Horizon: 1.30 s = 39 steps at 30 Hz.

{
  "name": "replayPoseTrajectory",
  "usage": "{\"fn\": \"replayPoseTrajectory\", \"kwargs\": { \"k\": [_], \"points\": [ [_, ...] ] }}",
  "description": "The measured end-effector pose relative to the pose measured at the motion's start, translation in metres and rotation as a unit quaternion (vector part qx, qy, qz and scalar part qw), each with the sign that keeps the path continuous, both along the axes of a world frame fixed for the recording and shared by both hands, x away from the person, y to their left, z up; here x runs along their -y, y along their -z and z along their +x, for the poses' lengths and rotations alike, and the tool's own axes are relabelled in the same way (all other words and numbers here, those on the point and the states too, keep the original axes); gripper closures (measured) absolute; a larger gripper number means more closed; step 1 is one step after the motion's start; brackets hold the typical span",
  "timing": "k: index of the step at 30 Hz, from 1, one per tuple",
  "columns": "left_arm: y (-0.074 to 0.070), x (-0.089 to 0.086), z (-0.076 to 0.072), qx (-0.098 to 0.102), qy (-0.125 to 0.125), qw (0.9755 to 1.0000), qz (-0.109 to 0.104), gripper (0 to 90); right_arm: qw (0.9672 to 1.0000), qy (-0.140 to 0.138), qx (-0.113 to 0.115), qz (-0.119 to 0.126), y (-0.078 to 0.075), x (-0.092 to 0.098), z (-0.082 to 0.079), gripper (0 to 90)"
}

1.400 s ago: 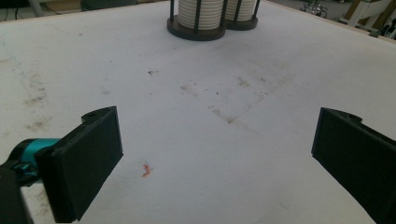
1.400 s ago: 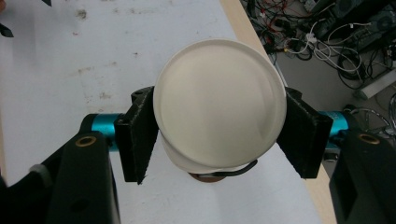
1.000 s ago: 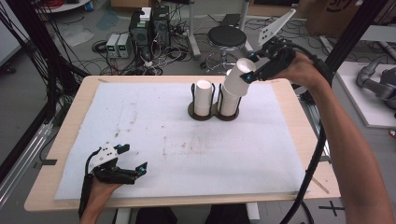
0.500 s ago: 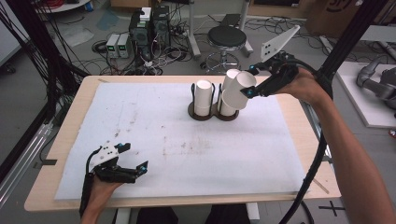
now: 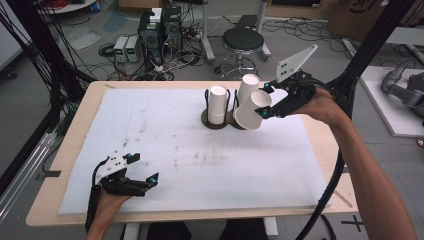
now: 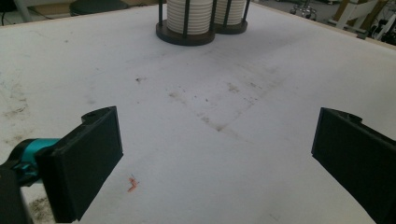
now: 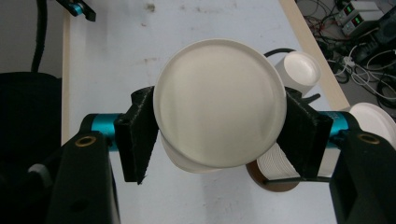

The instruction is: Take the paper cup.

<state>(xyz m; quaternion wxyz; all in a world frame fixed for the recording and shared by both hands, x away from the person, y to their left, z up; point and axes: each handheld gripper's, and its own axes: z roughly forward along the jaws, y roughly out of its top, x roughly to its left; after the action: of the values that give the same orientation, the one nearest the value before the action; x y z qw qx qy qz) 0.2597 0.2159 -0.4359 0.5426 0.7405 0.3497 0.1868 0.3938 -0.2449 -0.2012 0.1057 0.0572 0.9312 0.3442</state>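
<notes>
A white paper cup (image 5: 249,113) hangs tilted just right of a dark two-slot cup holder (image 5: 213,122) at the back middle of the table. My right gripper (image 5: 263,103) is shut on this cup, and the right gripper view has the cup's round bottom (image 7: 219,119) facing the camera with a pad on either side. The holder carries a left stack (image 5: 217,103) and a right stack (image 5: 246,85) of white cups. My left gripper (image 5: 142,169) rests open near the front left corner. The left gripper view has only stained mat between its pads (image 6: 88,158), with the holder (image 6: 184,37) far ahead.
A white foam mat (image 5: 200,165) covers most of the wooden table (image 5: 70,150). Behind the table are a black stool (image 5: 243,40), electronics boxes (image 5: 160,30) and cables on the floor. Black frame posts (image 5: 37,65) stand at the left and right.
My right gripper has carried the cup down and toward the person, off the top of the right stack. The left gripper has stayed in place.
</notes>
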Motion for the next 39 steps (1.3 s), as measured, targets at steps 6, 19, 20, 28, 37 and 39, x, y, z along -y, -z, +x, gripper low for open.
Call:
{"fn": "replayPoseTrajectory", "kwargs": {
  "k": [6,19,20,28,37,39],
  "points": [
    [0.0,-0.003,0.0,-0.001,-0.001,1.0,0.0,1.7,0.9998,-0.011,-0.002,0.014,0.006,-0.003,-0.005,35.3],
    [0.001,-0.006,0.001,-0.002,-0.003,1.0,-0.005,1.7,0.9994,0.005,-0.019,0.028,0.034,0.004,-0.01,35.3],
    [0.0,-0.006,0.002,-0.003,-0.002,1.0,-0.004,1.7,0.9994,0.003,-0.018,0.031,0.035,0.003,-0.01,35.3],
    [-0.001,-0.006,0.001,-0.001,-0.004,1.0,-0.006,1.7,0.9993,0.0,-0.02,0.031,0.04,-0.002,-0.011,35.3],
    [-0.003,-0.004,0.0,0.003,-0.003,1.0,-0.005,1.8,0.9992,-0.001,-0.022,0.032,0.045,-0.002,-0.013,35.3],
    [-0.003,-0.004,-0.001,0.003,-0.003,1.0,-0.005,1.8,0.9992,0.001,-0.025,0.03,0.045,-0.002,-0.013,35.3]
  ]
}}
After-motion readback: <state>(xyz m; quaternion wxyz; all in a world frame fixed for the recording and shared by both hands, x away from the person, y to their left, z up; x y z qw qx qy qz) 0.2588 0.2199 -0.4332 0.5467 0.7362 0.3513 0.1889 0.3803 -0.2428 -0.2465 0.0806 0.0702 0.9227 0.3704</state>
